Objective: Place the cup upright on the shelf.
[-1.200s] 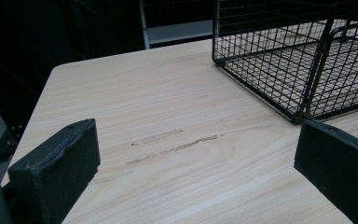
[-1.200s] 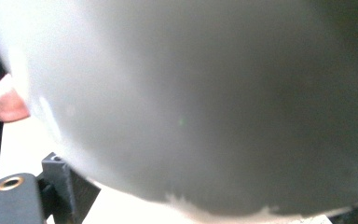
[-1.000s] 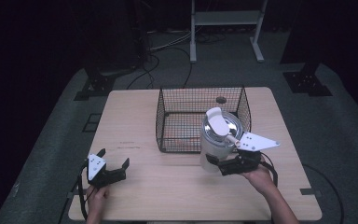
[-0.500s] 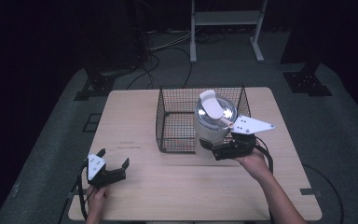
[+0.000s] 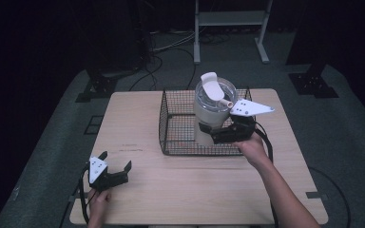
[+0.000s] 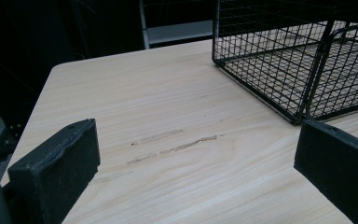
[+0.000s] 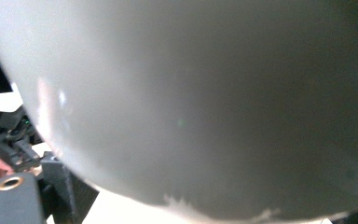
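Note:
A white and clear plastic container (image 5: 211, 107) with a lidded top hangs over the black wire basket (image 5: 171, 124), raised above its floor. My right gripper (image 5: 214, 134) is shut on the container's lower part, the hand reaching in over the basket's near right corner. In the right gripper view the container's pale wall (image 7: 205, 93) looms very close. My left gripper (image 5: 115, 170) rests near the table's front left corner, open, with nothing between its jaws. The left gripper view looks across bare wood toward the basket (image 6: 279, 60).
The wooden table (image 5: 171, 190) has free surface in front of and left of the basket. A faint scuff mark (image 6: 177, 145) lies ahead of the left gripper. Beyond the table are dark floor, cables and a metal stand (image 5: 228, 19).
My right gripper carried the container up and away from the table's near right area to above the basket. The left gripper stayed put.

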A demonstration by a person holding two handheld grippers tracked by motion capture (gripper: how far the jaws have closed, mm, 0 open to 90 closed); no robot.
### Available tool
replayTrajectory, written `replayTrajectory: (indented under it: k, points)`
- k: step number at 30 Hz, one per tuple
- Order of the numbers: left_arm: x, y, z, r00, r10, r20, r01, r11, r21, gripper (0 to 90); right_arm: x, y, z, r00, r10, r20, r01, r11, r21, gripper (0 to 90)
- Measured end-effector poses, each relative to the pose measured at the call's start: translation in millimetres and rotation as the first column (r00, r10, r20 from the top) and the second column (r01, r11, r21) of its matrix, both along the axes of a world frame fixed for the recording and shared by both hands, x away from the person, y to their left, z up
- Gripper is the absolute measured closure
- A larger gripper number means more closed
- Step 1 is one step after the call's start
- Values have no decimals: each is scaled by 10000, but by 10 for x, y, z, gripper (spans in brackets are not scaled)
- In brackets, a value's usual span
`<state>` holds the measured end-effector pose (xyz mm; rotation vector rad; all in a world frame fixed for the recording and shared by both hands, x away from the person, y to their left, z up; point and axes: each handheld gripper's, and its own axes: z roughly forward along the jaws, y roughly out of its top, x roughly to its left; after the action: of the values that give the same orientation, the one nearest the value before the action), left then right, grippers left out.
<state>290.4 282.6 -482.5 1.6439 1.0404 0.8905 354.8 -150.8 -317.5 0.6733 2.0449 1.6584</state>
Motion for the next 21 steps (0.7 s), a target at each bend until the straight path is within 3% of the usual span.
replayTrajectory:
  k: [10, 21]
  points:
    - [0, 0, 0, 10000, -3, 10, 3, 10000, -5, 0, 262, 108, 46, 9999, -110, -107, 104, 9981, -610, 93]
    - [0, 4, 0, 10000, -10, -1, 10, 10000, -64, 0, 506, 272, 98, 9995, -144, -270, 123, 9970, -765, 92]
